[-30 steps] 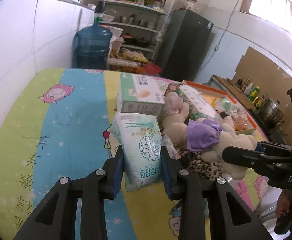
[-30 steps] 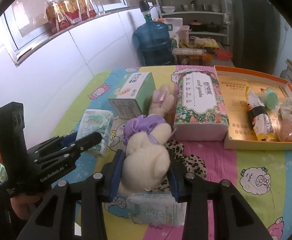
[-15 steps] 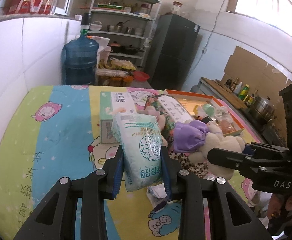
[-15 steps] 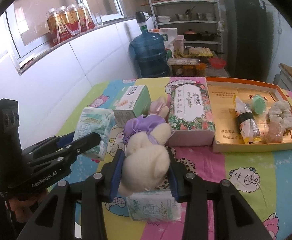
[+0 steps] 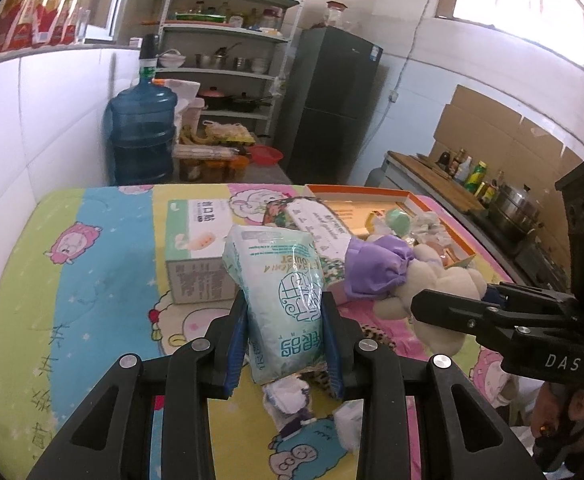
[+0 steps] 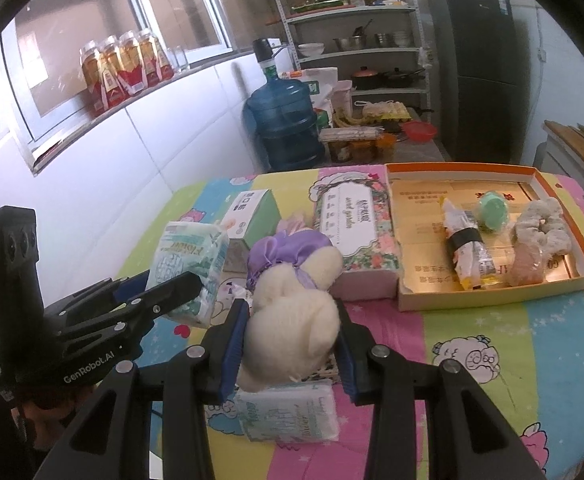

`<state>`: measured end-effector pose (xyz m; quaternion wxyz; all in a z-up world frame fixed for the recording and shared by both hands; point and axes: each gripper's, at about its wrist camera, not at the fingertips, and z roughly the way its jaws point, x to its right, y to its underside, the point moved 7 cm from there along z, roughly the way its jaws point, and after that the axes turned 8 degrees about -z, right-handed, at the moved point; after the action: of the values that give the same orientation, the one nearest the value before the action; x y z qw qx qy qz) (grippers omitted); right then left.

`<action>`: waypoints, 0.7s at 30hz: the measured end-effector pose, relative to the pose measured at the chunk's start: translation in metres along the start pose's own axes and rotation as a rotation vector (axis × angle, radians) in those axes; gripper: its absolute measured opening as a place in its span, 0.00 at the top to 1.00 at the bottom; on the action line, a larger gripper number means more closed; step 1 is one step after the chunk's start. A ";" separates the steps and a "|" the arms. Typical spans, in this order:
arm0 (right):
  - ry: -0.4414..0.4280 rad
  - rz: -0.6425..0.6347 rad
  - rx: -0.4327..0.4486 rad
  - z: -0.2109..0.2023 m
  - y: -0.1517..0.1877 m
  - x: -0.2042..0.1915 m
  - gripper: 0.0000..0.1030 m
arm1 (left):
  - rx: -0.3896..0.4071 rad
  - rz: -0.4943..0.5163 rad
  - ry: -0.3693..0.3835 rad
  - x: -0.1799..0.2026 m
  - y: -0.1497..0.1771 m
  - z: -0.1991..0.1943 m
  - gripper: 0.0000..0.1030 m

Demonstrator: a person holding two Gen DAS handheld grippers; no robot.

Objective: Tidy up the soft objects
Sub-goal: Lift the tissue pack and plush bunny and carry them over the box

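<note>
A soft white tissue pack with teal print is held upright above the cartoon bedsheet, clamped in the left gripper, while to its right a cream plush toy in a purple bonnet is squeezed between the right gripper's blue pads, near the orange tray.

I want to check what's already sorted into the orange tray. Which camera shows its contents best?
The right wrist view: the orange tray lies open and unobstructed, showing a snack packet, green puck and scrunchie. The left wrist view shows only its far rim; the plush toy covers most contents.
</note>
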<state>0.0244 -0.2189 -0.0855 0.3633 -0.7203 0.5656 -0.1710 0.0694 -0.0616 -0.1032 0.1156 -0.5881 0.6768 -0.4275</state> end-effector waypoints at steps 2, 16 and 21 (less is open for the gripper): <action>0.004 0.009 0.007 -0.002 -0.001 0.004 0.60 | -0.001 0.007 0.006 0.005 -0.001 0.002 0.67; 0.029 0.056 0.041 -0.018 -0.006 0.035 0.60 | -0.011 0.054 0.042 0.036 -0.010 0.016 0.67; 0.039 0.067 0.051 -0.022 -0.008 0.045 0.60 | -0.016 0.072 0.060 0.048 -0.014 0.022 0.67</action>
<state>0.0291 -0.2679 -0.0725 0.3758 -0.6882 0.5917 -0.1870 0.0802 -0.1130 -0.0900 0.1057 -0.5514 0.7041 -0.4349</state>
